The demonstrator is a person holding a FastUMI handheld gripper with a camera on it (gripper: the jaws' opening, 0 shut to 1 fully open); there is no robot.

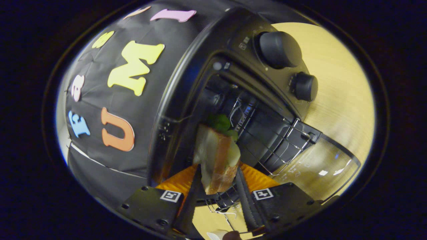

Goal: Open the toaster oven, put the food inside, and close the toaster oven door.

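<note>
Both fingers (243, 196) of my tool (217, 200) pinch the sandwich (217, 160) (soft, squashable). Its crusty sides grip best. Toaster oven (253, 110) gapes just ahead.

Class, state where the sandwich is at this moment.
In the gripper view, the sandwich is clamped between the gripper fingers, held at the mouth of the open toaster oven, just before its wire rack.

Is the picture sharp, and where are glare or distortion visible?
Gripper view: strong fisheye bending curves the toaster oven; bright glare spots lie on its open glass door; the oven's inside is dark; the sandwich, held between the gripper fingers, looks fairly sharp.
</note>
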